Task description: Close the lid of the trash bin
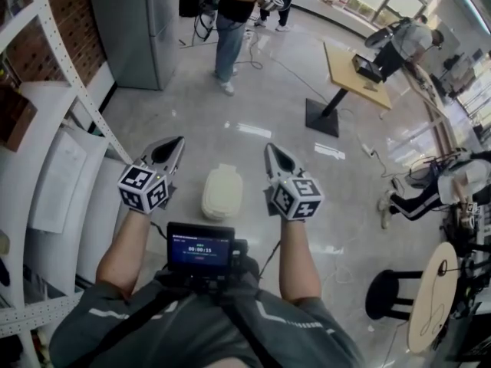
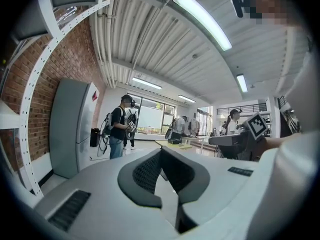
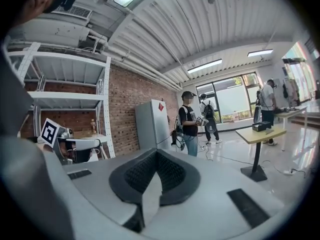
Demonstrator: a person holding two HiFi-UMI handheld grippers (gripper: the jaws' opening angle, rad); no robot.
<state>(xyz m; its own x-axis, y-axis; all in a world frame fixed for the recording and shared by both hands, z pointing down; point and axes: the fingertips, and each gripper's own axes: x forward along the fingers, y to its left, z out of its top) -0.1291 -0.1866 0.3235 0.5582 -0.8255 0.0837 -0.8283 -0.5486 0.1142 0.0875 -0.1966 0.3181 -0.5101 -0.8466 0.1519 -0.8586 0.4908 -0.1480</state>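
Note:
A cream-white trash bin (image 1: 222, 192) stands on the glossy floor right below me, seen from above; its lid looks flat over the top. My left gripper (image 1: 176, 142) is held left of the bin and well above it, jaws shut with nothing between them. On the bin's other side my right gripper (image 1: 269, 149) hovers at the same height, also shut and empty. In the left gripper view the left gripper (image 2: 160, 151) points level into the room, and so does the right gripper (image 3: 156, 153) in the right gripper view. Neither gripper view shows the bin.
A white shelving rack (image 1: 54, 90) runs along the brick wall at left, with a grey cabinet (image 1: 142, 21) behind it. A person (image 1: 230, 21) stands ahead. A wooden table (image 1: 354, 71), a black stool (image 1: 387, 294) and a round table (image 1: 432, 297) stand at right.

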